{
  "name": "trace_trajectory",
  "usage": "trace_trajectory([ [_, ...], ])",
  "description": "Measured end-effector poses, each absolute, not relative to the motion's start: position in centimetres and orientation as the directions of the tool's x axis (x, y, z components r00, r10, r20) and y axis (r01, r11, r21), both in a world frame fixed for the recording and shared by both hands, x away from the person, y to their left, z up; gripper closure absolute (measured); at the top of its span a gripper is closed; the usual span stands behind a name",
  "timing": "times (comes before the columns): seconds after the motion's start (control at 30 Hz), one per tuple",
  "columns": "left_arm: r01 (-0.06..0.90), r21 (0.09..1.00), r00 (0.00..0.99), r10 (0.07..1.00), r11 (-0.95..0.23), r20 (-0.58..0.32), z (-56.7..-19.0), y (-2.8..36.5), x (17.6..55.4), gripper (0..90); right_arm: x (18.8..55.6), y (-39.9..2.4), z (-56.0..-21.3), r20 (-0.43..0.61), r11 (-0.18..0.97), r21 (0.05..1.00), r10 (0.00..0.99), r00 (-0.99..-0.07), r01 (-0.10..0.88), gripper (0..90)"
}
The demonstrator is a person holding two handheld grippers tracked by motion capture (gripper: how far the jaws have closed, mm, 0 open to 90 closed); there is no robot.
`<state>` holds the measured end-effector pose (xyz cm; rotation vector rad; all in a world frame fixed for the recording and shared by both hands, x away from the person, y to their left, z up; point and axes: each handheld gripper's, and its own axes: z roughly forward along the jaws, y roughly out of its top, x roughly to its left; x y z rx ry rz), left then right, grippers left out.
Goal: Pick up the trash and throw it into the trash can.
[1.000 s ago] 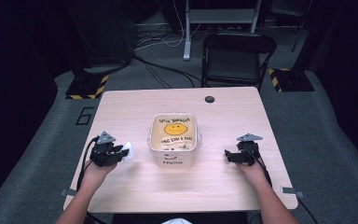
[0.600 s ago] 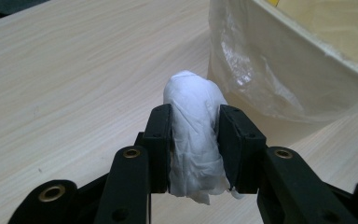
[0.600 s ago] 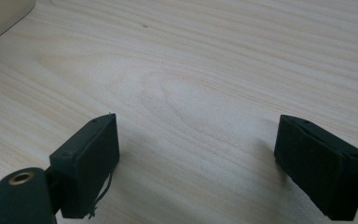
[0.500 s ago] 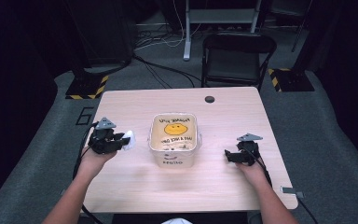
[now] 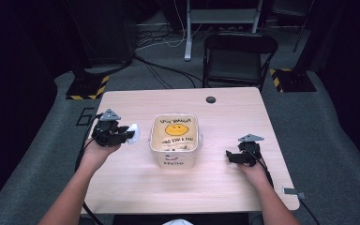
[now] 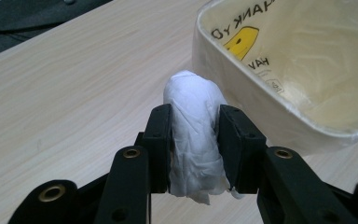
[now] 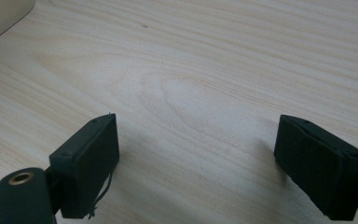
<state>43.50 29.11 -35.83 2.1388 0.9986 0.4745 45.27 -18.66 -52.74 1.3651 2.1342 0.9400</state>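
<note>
A crumpled white paper wad [image 6: 193, 135] sits squeezed between the jaws of my left gripper [image 5: 132, 134], held above the table just left of a square bin. The bin [image 5: 175, 142] stands mid-table, lined with a plastic bag that bears a yellow smiley face; its near rim [image 6: 242, 88] lies right of the wad in the left gripper view. At the table's right side my right gripper [image 5: 228, 156] rests low over bare wood, its jaws spread wide with nothing between them [image 7: 198, 154].
A small dark round grommet [image 5: 210, 99] sits in the wooden table [image 5: 136, 187] near its far edge. A black folding chair [image 5: 239, 58] stands behind the table, with cables and stand bases on the grey floor.
My left gripper has lifted and moved forward and right with the paper wad, closer to the bin. The right gripper has stayed where it was.
</note>
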Motion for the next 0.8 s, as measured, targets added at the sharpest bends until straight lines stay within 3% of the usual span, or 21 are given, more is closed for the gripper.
trace_trajectory([
  [0.8, 0.458, 0.752, 0.705, 0.709, -0.474, 0.019, -34.6, 23.3, 45.5, 65.5, 45.3, -18.6, -52.7, 0.000, 0.283, 0.738, 0.908, -0.419, 0.613, 13.1],
])
